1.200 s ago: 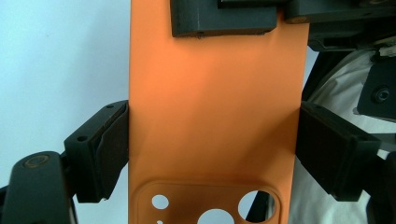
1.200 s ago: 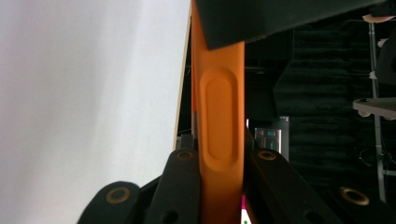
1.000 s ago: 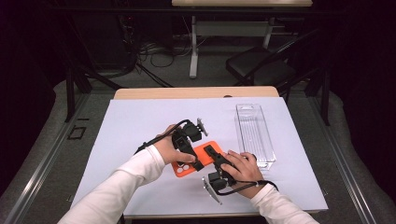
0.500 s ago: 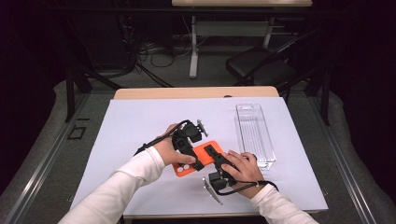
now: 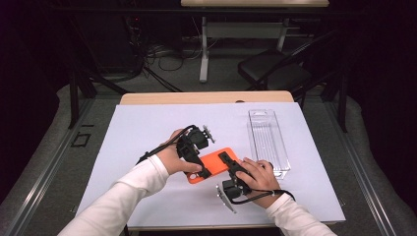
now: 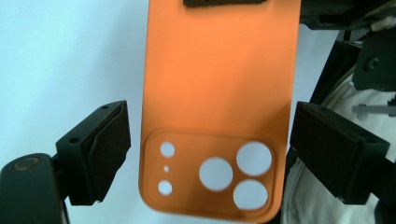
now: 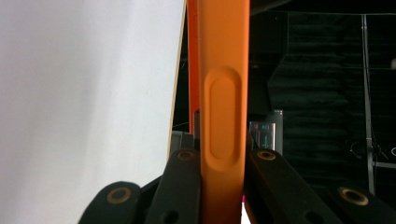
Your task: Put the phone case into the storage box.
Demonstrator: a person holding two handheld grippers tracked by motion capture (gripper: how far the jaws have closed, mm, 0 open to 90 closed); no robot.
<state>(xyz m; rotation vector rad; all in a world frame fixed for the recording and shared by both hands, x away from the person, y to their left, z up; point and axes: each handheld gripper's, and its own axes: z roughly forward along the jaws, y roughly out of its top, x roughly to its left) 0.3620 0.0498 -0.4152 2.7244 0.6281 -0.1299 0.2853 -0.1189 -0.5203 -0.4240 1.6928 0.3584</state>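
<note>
An orange phone case (image 5: 214, 165) is held just above the white sheet at the near middle of the table. My right gripper (image 5: 226, 160) is shut on one long edge of it; in the right gripper view the case's side (image 7: 224, 93) with its button bump stands pinched between the two jaws (image 7: 224, 163). My left gripper (image 5: 197, 168) straddles the camera end. In the left gripper view the case (image 6: 219, 84) with its round lens holes lies between the pads (image 6: 109, 149), with a gap on each side, so this gripper is open.
A clear plastic box (image 5: 268, 140) lies on the white sheet (image 5: 147, 128) to the right of the hands. The table's wooden far edge (image 5: 206, 97) shows beyond the sheet. A black chair (image 5: 275, 73) and cables stand on the floor behind.
</note>
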